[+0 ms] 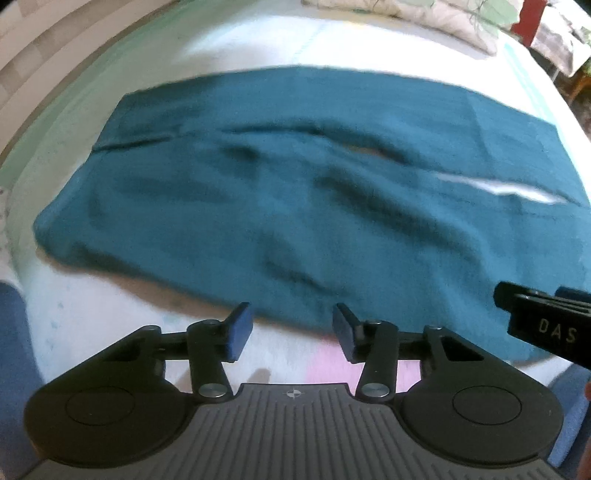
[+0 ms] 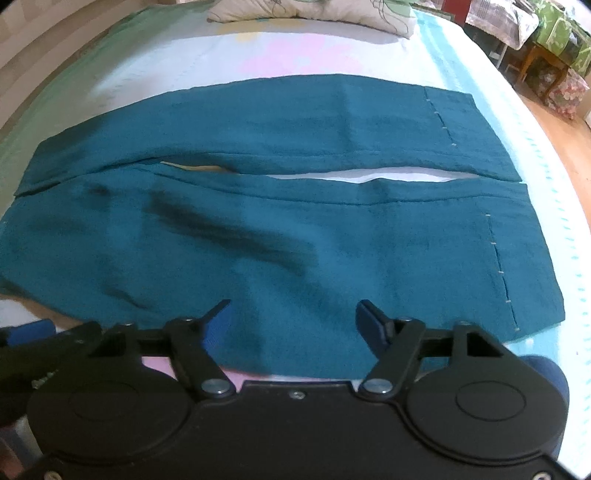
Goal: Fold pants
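Teal pants (image 1: 295, 192) lie spread flat across a bed, legs side by side with a narrow gap between them, hems to the right (image 2: 509, 236). My left gripper (image 1: 291, 328) is open and empty, just above the near edge of the pants. My right gripper (image 2: 295, 328) is open and empty, over the near leg's edge. The right gripper also shows at the right edge of the left wrist view (image 1: 543, 321); the left gripper shows at the left edge of the right wrist view (image 2: 29, 336).
The bed sheet (image 2: 295, 55) is pale with pink, blue and green patches. A pillow (image 2: 314, 11) lies at the far end. A wooden floor and furniture (image 2: 554, 66) are beyond the bed's right side.
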Action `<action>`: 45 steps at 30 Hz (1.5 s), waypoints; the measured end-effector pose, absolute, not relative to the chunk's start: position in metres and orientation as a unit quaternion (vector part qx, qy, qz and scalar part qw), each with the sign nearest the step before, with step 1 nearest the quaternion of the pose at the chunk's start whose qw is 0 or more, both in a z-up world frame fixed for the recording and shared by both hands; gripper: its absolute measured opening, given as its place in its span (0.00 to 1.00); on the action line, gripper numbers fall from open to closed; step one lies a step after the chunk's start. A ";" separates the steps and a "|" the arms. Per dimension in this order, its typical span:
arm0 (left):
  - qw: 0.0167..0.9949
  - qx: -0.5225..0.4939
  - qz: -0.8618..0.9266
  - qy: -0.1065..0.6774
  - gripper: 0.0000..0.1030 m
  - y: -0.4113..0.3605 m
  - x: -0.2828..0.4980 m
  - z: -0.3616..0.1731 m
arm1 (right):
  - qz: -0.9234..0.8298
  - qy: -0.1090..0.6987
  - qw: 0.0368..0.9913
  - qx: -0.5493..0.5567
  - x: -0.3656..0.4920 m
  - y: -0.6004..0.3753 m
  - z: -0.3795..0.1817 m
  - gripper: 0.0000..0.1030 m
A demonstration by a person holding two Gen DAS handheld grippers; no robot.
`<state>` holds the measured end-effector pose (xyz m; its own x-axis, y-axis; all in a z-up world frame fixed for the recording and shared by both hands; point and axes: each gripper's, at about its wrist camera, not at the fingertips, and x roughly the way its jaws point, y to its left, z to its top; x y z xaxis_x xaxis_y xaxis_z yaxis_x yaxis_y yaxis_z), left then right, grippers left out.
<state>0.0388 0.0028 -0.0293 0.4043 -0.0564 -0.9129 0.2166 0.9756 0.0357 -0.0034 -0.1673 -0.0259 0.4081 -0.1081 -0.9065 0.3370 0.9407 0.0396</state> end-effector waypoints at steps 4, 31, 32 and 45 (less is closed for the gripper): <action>0.858 0.048 -0.113 0.499 0.44 0.006 0.066 -0.021 | -0.137 0.523 0.833 0.115 0.020 -0.190 -0.032 0.65; 0.841 0.106 -0.080 0.524 0.44 -0.022 0.284 -0.067 | -0.283 0.481 0.796 0.232 0.320 -0.402 -0.099 0.63; 0.840 0.106 -0.080 0.525 0.44 -0.022 0.285 -0.068 | -0.289 0.487 0.790 0.235 0.323 -0.403 -0.104 0.63; 0.837 0.075 -0.095 0.534 0.44 -0.031 0.301 -0.059 | -0.279 0.491 0.784 0.258 0.286 -0.412 -0.108 0.10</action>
<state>0.3012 -0.0307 -0.0592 0.4115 -0.0797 -0.9079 0.2395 0.9706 0.0234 0.2863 -0.4121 -0.1082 0.3614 -0.1833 -0.9142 0.6910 0.7109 0.1307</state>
